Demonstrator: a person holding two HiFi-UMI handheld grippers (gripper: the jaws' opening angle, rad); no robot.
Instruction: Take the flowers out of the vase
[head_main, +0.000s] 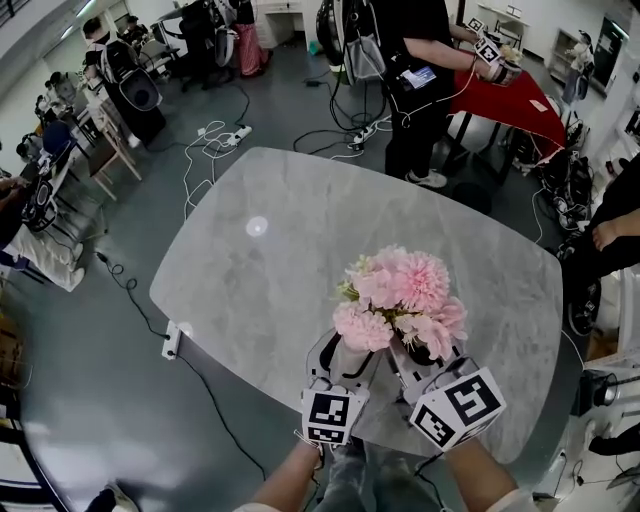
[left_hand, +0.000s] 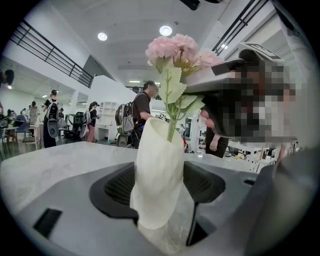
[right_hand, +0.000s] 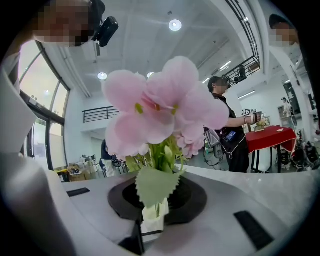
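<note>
A bunch of pink flowers (head_main: 400, 295) stands near the front of the grey marble table (head_main: 250, 270). In the left gripper view, the white vase (left_hand: 156, 175) sits upright between the jaws of my left gripper (left_hand: 160, 200), which is shut on its body, and green stems rise from its mouth to the blooms (left_hand: 175, 50). In the right gripper view, my right gripper (right_hand: 152, 220) is shut on the white-wrapped base of the flower stems (right_hand: 152, 212), under a green leaf and big pink petals (right_hand: 160, 110). From the head view, both grippers, left (head_main: 345, 358) and right (head_main: 415, 362), reach under the bouquet, which hides the vase.
A person (head_main: 415, 70) stands beyond the table's far edge beside a red-covered table (head_main: 515, 100). Cables and a power strip (head_main: 172, 340) lie on the floor to the left. Chairs and equipment line the room's left side. Another person sits at the right (head_main: 610, 235).
</note>
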